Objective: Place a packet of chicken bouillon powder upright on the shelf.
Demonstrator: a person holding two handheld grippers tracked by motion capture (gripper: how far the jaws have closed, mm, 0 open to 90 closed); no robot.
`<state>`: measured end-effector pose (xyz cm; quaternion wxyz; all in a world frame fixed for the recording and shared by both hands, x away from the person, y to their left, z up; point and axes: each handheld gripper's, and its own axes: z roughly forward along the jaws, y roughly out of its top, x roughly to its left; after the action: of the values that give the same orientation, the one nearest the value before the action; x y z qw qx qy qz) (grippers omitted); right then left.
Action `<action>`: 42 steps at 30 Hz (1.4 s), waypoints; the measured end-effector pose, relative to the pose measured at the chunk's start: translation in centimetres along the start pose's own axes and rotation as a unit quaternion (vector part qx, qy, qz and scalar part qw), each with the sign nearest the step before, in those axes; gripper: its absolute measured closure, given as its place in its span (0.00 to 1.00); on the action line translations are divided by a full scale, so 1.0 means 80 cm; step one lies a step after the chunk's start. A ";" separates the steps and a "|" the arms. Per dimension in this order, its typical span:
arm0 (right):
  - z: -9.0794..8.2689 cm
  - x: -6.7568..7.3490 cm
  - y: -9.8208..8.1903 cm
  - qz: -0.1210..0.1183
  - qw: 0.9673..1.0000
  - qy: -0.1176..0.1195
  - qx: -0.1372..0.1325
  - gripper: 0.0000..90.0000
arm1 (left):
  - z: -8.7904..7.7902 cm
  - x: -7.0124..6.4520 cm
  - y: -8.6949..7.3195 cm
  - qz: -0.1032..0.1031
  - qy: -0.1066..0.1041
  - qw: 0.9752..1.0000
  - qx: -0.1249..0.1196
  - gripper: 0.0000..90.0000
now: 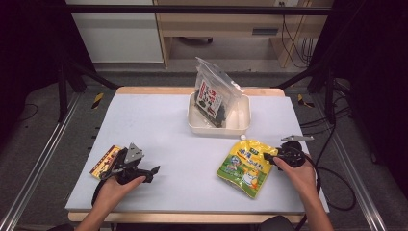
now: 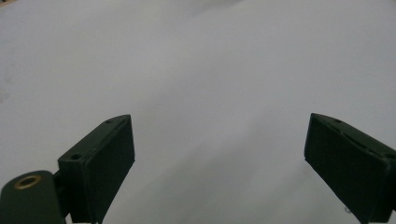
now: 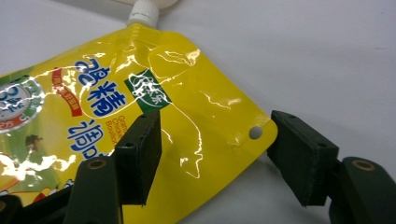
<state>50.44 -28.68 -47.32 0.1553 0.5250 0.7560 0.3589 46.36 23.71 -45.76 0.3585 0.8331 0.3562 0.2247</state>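
Right tongs (image 3: 215, 154) gape around glossy yellow spouted pouch (image 3: 116, 102); left tongs (image 2: 219, 163) wide.

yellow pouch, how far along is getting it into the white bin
Done, it seems: a clear bag already stands in the white bin. In hand: the right gripper is open around the yellow pouch corner, not gripping. Left: closing, lifting, binning it; the flat packet by the open left gripper remains.

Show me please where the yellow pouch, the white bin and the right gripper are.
Yellow pouch (image 1: 246, 166): high view, middle of its printed front.
White bin (image 1: 217, 130): high view, near wall.
Right gripper (image 3: 215, 156): right gripper view, midway between its open jaws, over the pouch's corner.
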 end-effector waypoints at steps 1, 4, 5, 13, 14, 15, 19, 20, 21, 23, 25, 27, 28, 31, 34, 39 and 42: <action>-0.002 0.003 0.001 0.000 1.000 -0.001 -0.001 0.41 | 0.000 0.000 0.000 0.001 0.000 1.000 0.000 0.09; -0.005 0.006 0.003 0.002 1.000 -0.003 -0.004 0.43 | 0.000 0.000 0.000 0.001 0.000 1.000 0.000 0.09; -0.006 0.007 0.004 0.004 1.000 -0.001 -0.008 0.45 | 0.000 0.000 0.000 0.002 0.000 1.000 0.001 0.09; -0.016 0.020 0.011 0.002 1.000 -0.002 -0.023 0.63 | 0.001 0.000 0.000 0.004 0.000 1.000 0.001 0.09; -0.016 0.020 0.011 0.002 1.000 -0.002 -0.023 0.63 | 0.001 0.000 0.000 0.004 0.000 1.000 0.001 0.09; -0.016 0.020 0.011 0.001 1.000 -0.007 -0.019 0.67 | 0.001 -0.001 0.000 0.004 0.000 1.000 0.001 0.09; -0.008 0.013 0.010 0.005 0.999 -0.054 0.001 0.90 | 0.001 -0.001 0.000 0.003 0.000 1.000 0.000 0.09; -0.008 0.013 0.010 0.005 0.999 -0.054 0.001 0.90 | 0.001 0.000 0.000 0.003 0.000 1.000 0.001 0.09; -0.009 0.012 0.011 0.015 0.998 -0.056 0.002 1.00 | 0.001 0.000 0.000 0.003 0.001 1.000 0.001 0.09; -0.011 0.013 0.012 0.013 0.998 -0.053 0.000 1.00 | 0.000 0.001 0.000 0.002 0.001 1.000 0.001 0.09; -0.015 0.017 0.015 0.006 0.999 -0.052 -0.003 1.00 | 0.000 0.001 0.000 0.002 0.001 1.000 0.001 0.09; -0.020 0.019 0.018 0.002 0.999 -0.049 -0.008 1.00 | 0.000 0.001 0.000 0.002 0.001 1.000 0.001 0.09; -0.029 0.025 0.024 -0.006 0.999 -0.048 -0.015 1.00 | 0.000 0.001 0.000 0.002 0.001 1.000 0.001 0.09; -0.039 0.030 0.029 -0.014 0.999 -0.041 -0.022 1.00 | 0.000 0.001 0.000 0.002 0.001 1.000 0.001 0.09; -0.057 0.040 0.040 -0.024 0.999 -0.029 -0.036 1.00 | 0.000 0.001 0.000 0.001 0.001 1.000 0.000 0.09; -0.074 0.057 0.055 -0.046 0.998 -0.020 -0.048 1.00 | -0.001 0.001 0.001 0.002 0.001 1.000 0.000 0.09; -0.079 0.064 0.062 -0.054 0.997 -0.015 -0.053 1.00 | -0.001 0.001 0.001 0.001 0.001 1.000 -0.001 0.09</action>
<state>47.92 -25.52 -38.73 0.2135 0.4797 0.7609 0.3812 46.38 23.76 -45.69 0.3590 0.8328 0.3552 0.2266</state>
